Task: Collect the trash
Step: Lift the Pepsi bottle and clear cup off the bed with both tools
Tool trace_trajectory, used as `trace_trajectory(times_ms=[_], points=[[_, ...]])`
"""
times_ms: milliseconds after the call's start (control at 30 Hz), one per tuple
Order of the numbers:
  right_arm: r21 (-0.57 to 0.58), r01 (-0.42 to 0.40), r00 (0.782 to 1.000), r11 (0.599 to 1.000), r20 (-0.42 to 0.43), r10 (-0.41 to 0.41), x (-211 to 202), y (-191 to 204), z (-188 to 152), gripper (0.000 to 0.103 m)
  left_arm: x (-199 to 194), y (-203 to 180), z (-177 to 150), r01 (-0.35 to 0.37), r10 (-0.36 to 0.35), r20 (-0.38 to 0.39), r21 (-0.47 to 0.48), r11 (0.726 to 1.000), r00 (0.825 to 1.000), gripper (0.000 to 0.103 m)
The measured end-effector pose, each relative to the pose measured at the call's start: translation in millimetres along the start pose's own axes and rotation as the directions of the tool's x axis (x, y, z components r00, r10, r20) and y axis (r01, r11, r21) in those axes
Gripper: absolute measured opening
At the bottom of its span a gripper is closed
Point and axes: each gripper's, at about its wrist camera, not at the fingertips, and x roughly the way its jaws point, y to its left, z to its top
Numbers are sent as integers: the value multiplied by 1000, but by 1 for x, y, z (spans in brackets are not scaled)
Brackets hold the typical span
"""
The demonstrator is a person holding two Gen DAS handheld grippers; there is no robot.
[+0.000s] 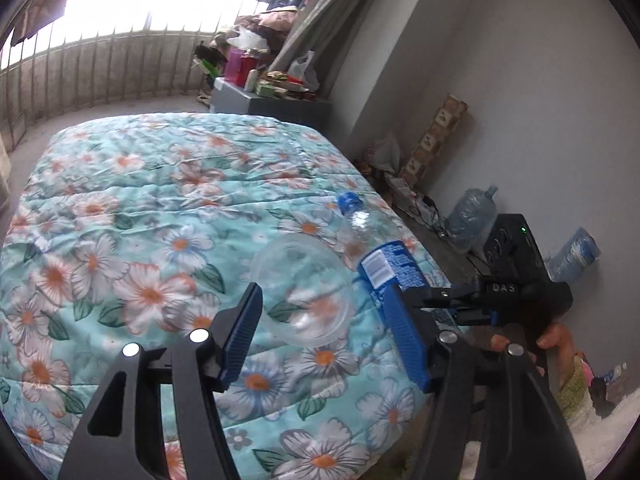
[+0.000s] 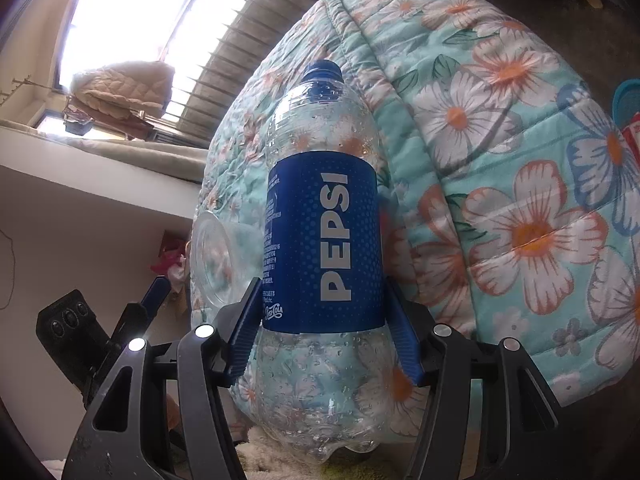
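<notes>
An empty Pepsi bottle (image 2: 320, 240) with a blue cap and blue label sits between the fingers of my right gripper (image 2: 320, 292), which is shut on its body. It also shows in the left wrist view (image 1: 384, 264), lying over the bed's right edge. A clear plastic cup (image 1: 306, 288) lies on its side on the floral quilt (image 1: 160, 200), just left of the bottle. My left gripper (image 1: 324, 300) is open, its fingers either side of the cup and not touching it. The cup shows in the right wrist view (image 2: 216, 260) left of the bottle.
The bed fills most of the view. A grey wall (image 1: 520, 120) runs along its right side, with a large water jug (image 1: 468, 216), a black box (image 1: 516, 248) and clutter on the floor. A low cabinet (image 1: 264, 100) with items stands beyond the bed by the balcony railing.
</notes>
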Motion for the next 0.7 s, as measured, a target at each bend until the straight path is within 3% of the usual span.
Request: trace_trajectory(times_ms=[67, 200, 367, 500, 700], points=[[1, -1, 1000, 1000, 1, 1, 0, -1, 0, 56, 8, 14, 1, -19, 17, -33, -74, 997, 999, 61], [3, 0, 1000, 1000, 3, 0, 0, -1, -1, 56, 32, 36, -3, -2, -23, -103, -230, 973, 994, 61], [7, 5, 1000, 1000, 5, -5, 0, 0, -1, 56, 55, 45, -3, -2, -42, -137, -312, 950, 990, 57], [7, 3, 1000, 1000, 4, -3, 0, 0, -1, 56, 60, 36, -2, -30, -10, -148, -265, 964, 989, 46], [7, 3, 1000, 1000, 1, -3, 2, 0, 0, 57, 64, 20, -4, -142, 126, -144, -105, 984, 982, 19]])
